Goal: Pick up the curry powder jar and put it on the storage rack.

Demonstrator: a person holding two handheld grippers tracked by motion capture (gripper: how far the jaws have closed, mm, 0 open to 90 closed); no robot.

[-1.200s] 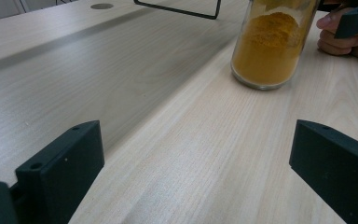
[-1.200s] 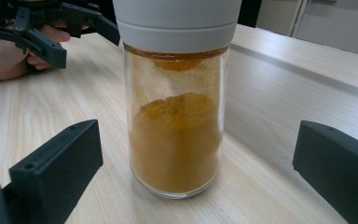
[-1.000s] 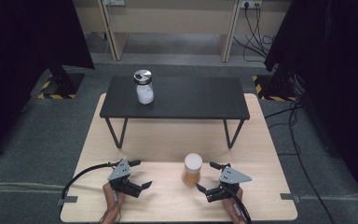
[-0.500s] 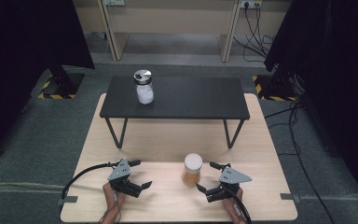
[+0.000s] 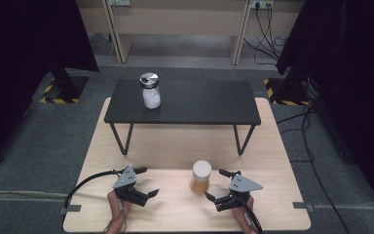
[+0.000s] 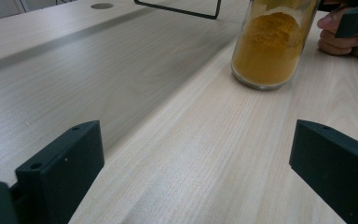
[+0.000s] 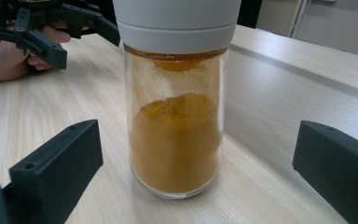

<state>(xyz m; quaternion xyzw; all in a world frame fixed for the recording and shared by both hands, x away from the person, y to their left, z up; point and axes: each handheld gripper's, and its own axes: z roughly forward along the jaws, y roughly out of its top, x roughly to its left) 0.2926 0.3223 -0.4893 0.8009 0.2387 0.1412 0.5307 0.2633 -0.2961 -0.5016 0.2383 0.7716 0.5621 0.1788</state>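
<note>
We think the jar of orange powder (image 5: 201,177) could tip over if our right claw (image 5: 217,197) bumps its side instead of closing around it, because it is tall and thin and stands on a small bottom. It could also slip, since its glass is smooth and round. The jar stands upright near the front edge of the worktop (image 5: 175,146), a little right of the middle, between our two claws. It is clear glass with a white lid, and the powder fills a bit more than half of it, with some dust stuck higher up on the inside. Our right claw is wide apart and holds nothing, with the jar just in front of it. Our left claw (image 5: 146,195) is wide apart too, farther from the jar, and holds nothing.
</note>
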